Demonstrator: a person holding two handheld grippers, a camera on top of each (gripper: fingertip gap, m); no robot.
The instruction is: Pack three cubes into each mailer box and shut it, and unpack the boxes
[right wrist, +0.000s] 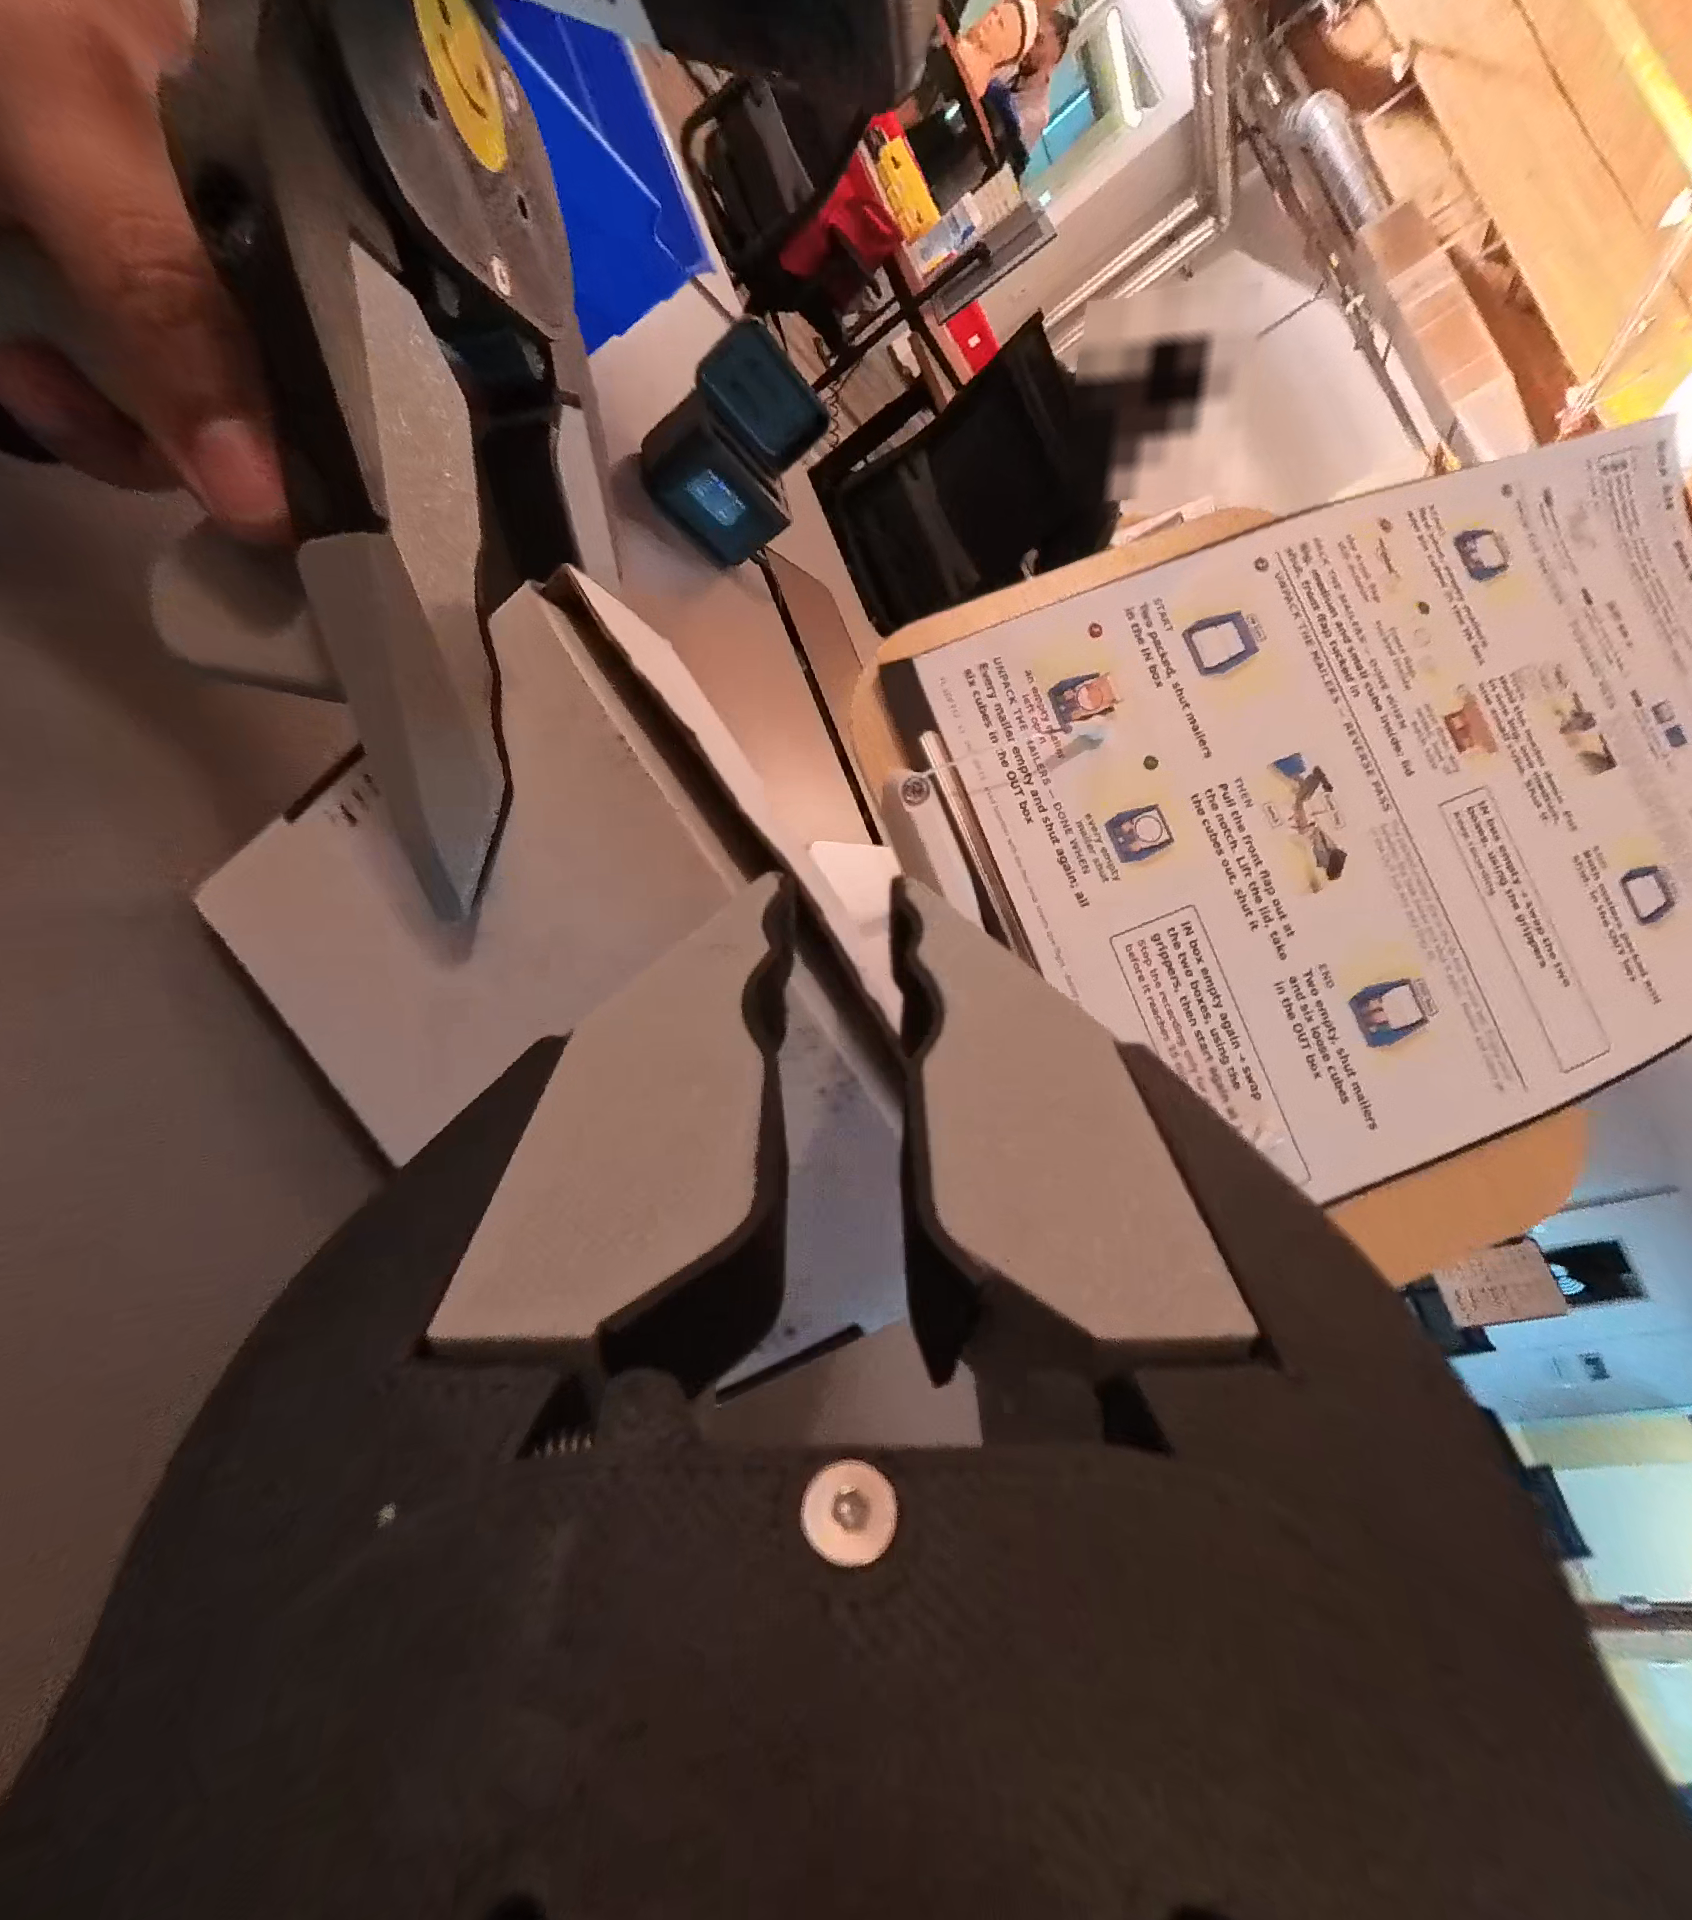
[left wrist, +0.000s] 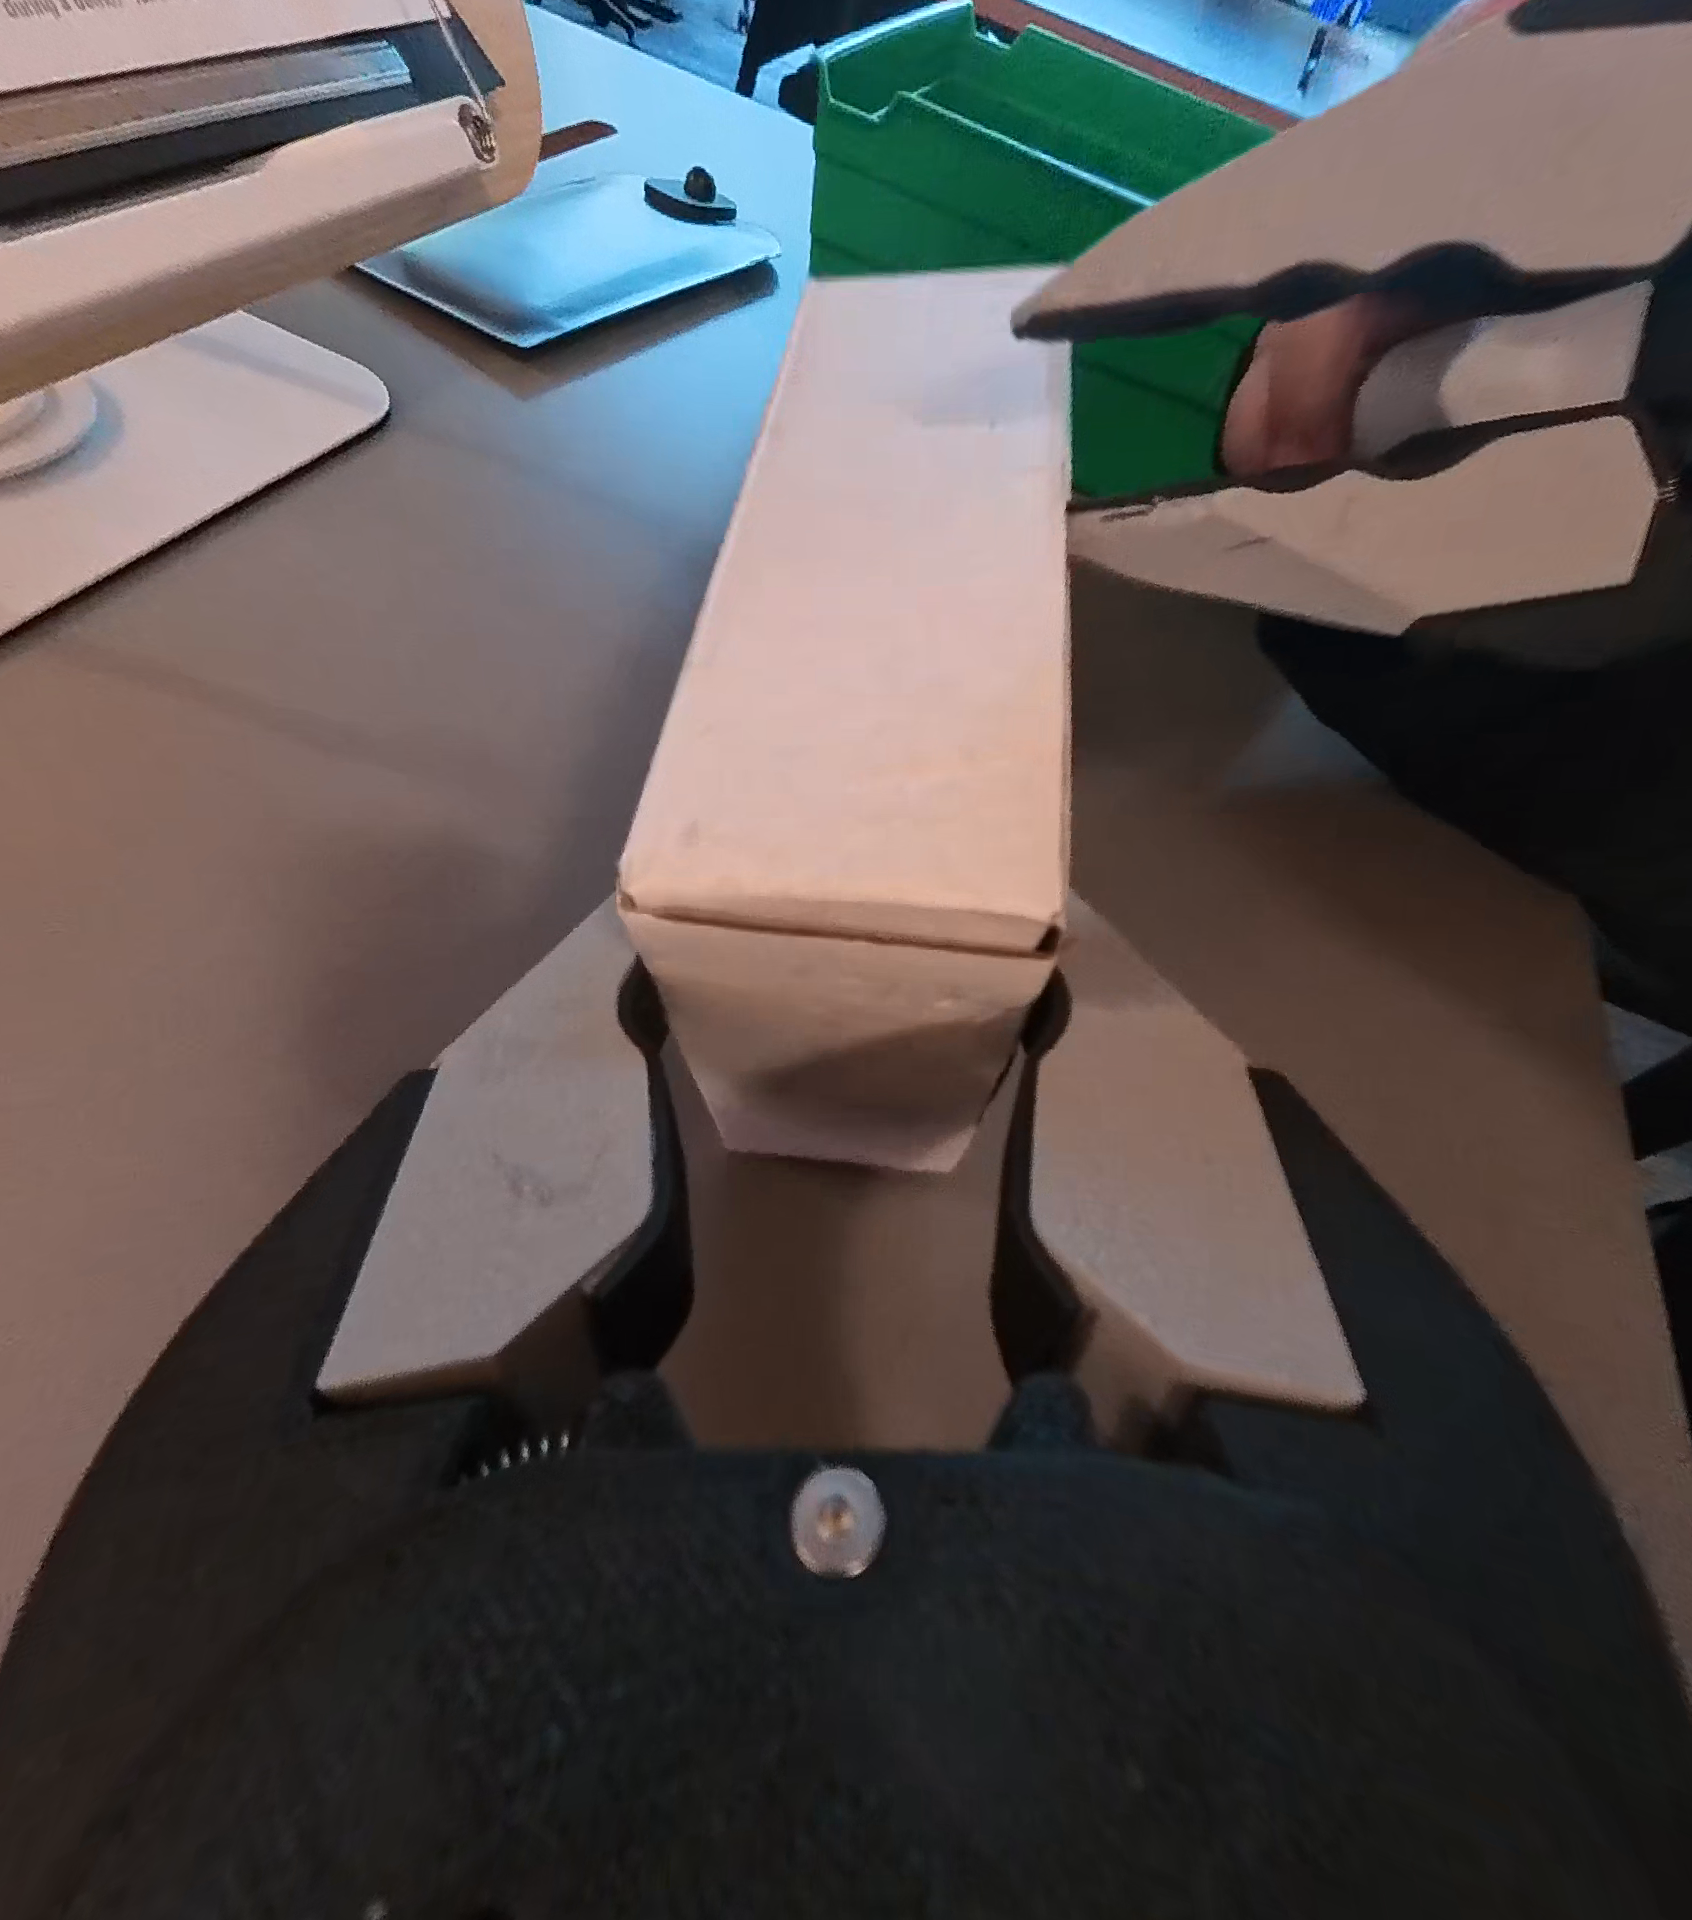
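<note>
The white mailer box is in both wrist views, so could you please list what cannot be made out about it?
- Contents of the mailer box: left wrist view, lid shut, so any cubes are hidden.
- Its far end: left wrist view, covered by the right gripper.
- Its underside: both views, faces away.
- Inside of the green bin: left wrist view, cut off by the box and gripper.
- Left gripper grip: right wrist view, seen edge-on.

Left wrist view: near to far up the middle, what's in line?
Left tool, clamped on the near end flap of the white mailer box → the box's long body → green bin behind its far end.
</note>
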